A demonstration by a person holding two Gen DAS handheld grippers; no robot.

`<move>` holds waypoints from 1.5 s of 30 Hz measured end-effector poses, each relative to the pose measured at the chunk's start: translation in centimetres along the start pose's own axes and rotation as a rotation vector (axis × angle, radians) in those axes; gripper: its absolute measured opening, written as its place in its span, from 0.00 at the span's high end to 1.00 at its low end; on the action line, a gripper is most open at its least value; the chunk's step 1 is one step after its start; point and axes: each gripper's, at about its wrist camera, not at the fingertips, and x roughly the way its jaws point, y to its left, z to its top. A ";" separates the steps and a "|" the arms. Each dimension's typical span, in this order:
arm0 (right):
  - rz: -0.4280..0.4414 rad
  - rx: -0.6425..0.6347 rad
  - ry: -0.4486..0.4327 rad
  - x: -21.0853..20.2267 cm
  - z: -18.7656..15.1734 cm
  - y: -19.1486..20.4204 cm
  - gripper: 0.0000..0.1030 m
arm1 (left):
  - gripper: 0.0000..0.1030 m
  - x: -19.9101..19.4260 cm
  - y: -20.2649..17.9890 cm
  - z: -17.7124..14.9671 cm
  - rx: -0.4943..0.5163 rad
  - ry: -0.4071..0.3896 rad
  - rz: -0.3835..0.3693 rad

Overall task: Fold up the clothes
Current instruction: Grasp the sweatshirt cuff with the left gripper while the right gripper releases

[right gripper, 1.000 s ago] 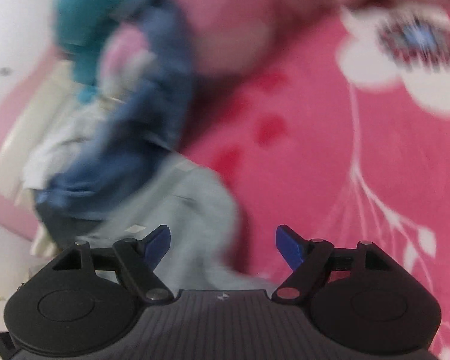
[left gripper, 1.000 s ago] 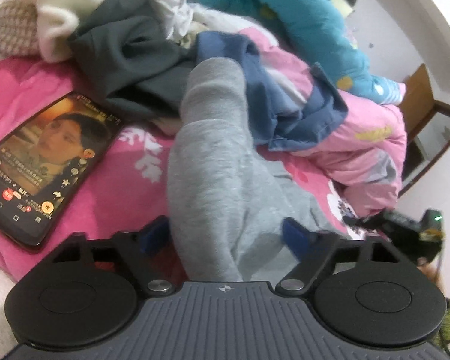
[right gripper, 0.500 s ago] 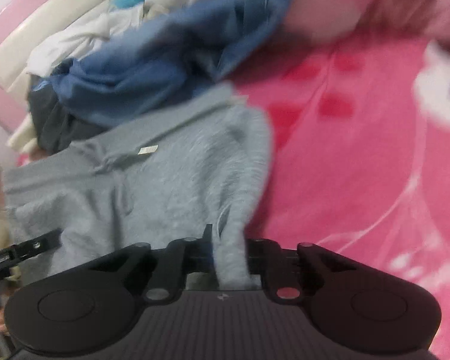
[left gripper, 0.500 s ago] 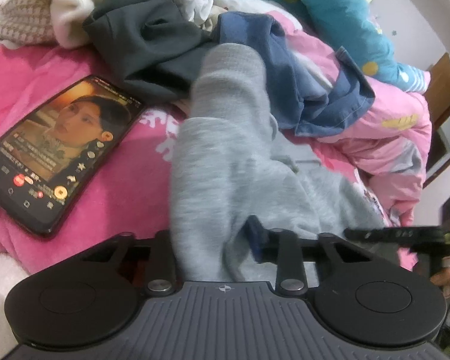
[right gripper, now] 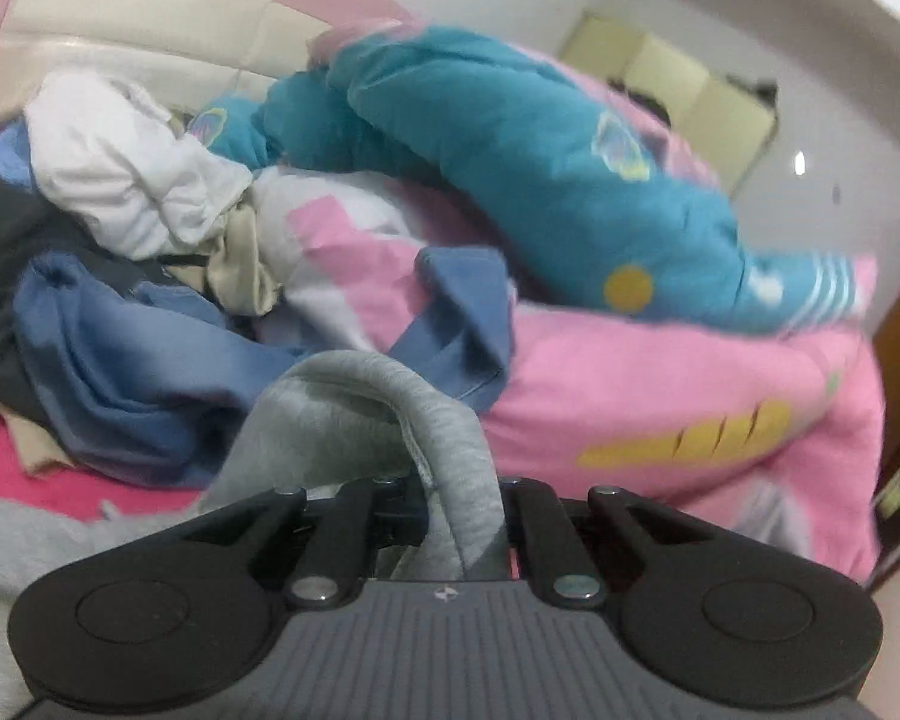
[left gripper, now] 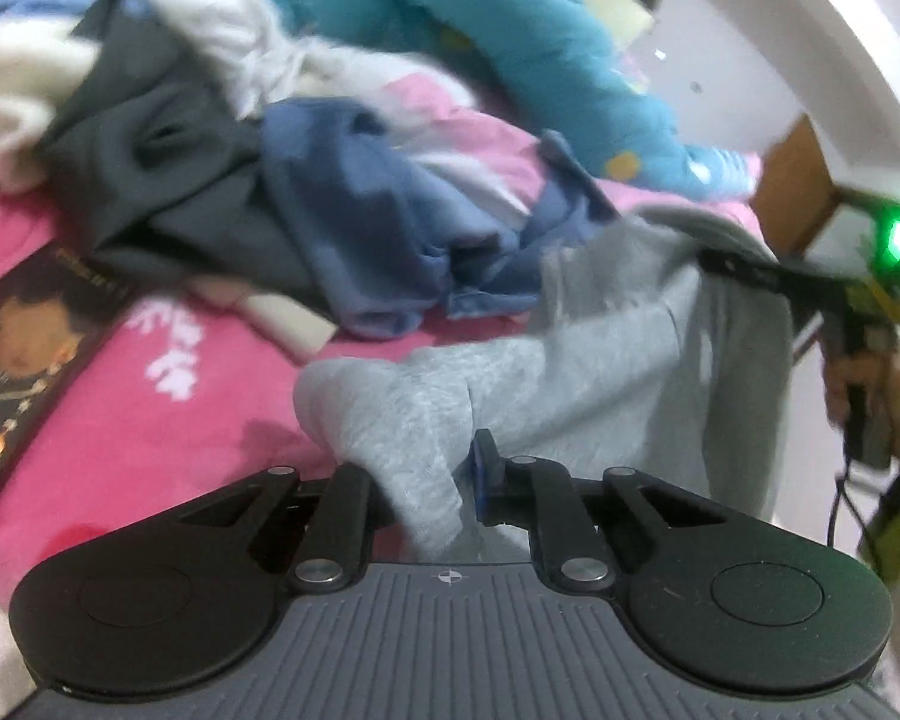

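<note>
Both hand-held grippers clamped on grey sweatpants [left gripper: 600, 360] — now lifted, stretched btwn them

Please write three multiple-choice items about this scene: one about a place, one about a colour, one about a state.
1. Where does the black phone lie?
A. on the pink bedsheet
B. on a chair
C. on the floor

2. What colour is the fleece garment held by both grippers?
A. teal
B. grey
C. white

3. How is the left gripper?
A. open
B. shut on nothing
C. shut on the garment

Answers: 1 A, it rests on the sheet; 2 B, grey; 3 C, cloth sits between its fingers, as in the right gripper.
</note>
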 end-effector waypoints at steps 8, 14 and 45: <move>0.073 0.095 0.483 9.9 -11.2 -1.4 0.72 | 0.40 2.4 3.1 -1.9 -0.060 0.157 0.005; 0.256 0.183 0.355 6.6 -10.2 -6.0 0.40 | 0.19 2.3 6.1 0.1 -0.188 0.160 -0.036; 0.566 0.417 0.347 16.4 -8.0 -2.5 0.82 | 0.62 7.7 6.6 3.3 -0.265 0.141 -0.042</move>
